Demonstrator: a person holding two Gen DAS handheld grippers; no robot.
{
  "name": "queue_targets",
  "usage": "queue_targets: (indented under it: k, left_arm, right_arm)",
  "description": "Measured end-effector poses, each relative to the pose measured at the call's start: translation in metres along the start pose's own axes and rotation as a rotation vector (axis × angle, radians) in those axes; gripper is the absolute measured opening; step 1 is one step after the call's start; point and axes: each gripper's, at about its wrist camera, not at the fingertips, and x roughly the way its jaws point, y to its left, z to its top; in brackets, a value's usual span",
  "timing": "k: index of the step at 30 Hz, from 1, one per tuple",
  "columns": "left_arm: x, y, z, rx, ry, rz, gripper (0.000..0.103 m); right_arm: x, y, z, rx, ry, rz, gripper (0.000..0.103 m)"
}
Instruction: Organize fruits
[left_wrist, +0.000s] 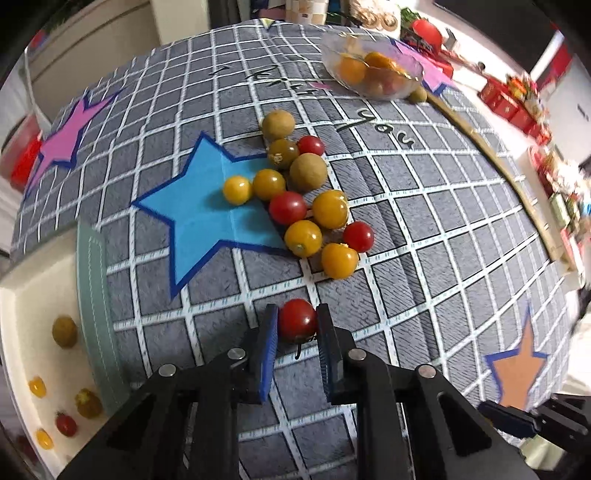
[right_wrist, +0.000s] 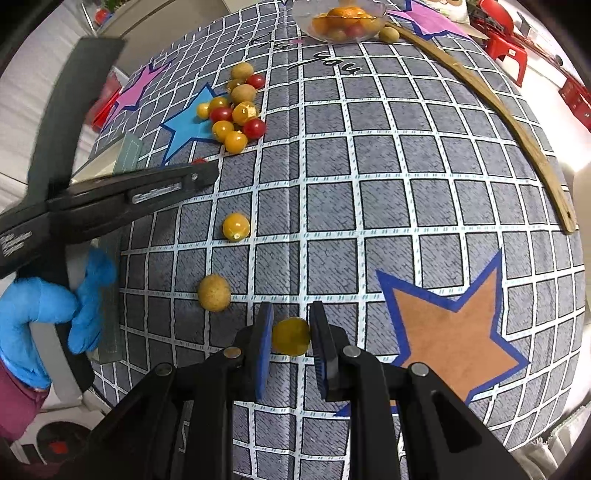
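Left wrist view first: your left gripper (left_wrist: 297, 325) at bottom centre is clamped on one red cherry tomato (left_wrist: 297, 319), pads tight on both sides. Above it, mid-frame, sits the loose pile (left_wrist: 306, 199) on the cloth. I count six yellow tomatoes, three red ones, one dark olive-coloured one and two tan round fruits. At the far left edge there's a white tray (left_wrist: 22, 295) holding what I can make out as five small fruits: two yellow, one red, two olive-ish. Top right, a clear glass bowl (left_wrist: 373, 70) has a bunch of orange and reddish fruit, too jumbled to count, with one greenish fruit (left_wrist: 418, 95) touching its lower right side.

Right wrist view: your right gripper (right_wrist: 291, 336) at bottom centre is pinched on a single yellow tomato (right_wrist: 291, 336). Just up and left of it lie one tan fruit (right_wrist: 214, 292) and, higher, one yellow tomato (right_wrist: 236, 226), well apart from the pile at upper left. Your gloved blue hand (right_wrist: 44, 314) is at lower left with the other gripper's black body running across above it.

Surface is a grey checked tablecloth (right_wrist: 369, 184) with blue, pink and orange stars and a wooden strip (right_wrist: 491, 110) along the right edge. The room behind is blurry; there's red stuff at upper right.
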Motion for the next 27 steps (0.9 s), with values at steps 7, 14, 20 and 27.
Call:
queue_targets:
  k: [7, 14, 20, 27]
  left_arm:
    - [-0.032, 0.024, -0.019, -0.037, -0.022, 0.008, 0.021]
    - [-0.06, 0.059, -0.048, -0.106, -0.033, 0.046, 0.021]
    - [-0.081, 0.093, -0.084, -0.183, -0.039, 0.092, 0.021]
    - [-0.097, 0.14, -0.122, -0.303, -0.034, 0.157, 0.021]
  right_arm:
    - [-0.006, 0.009, 0.014, -0.012, -0.02, 0.013, 0.022]
    - [-0.001, 0.037, 0.032, -0.069, -0.019, 0.02, 0.022]
    - [0.005, 0.075, 0.043, -0.159, -0.006, 0.038, 0.022]
    - [0.017, 0.137, 0.053, -0.29, 0.019, 0.091, 0.022]
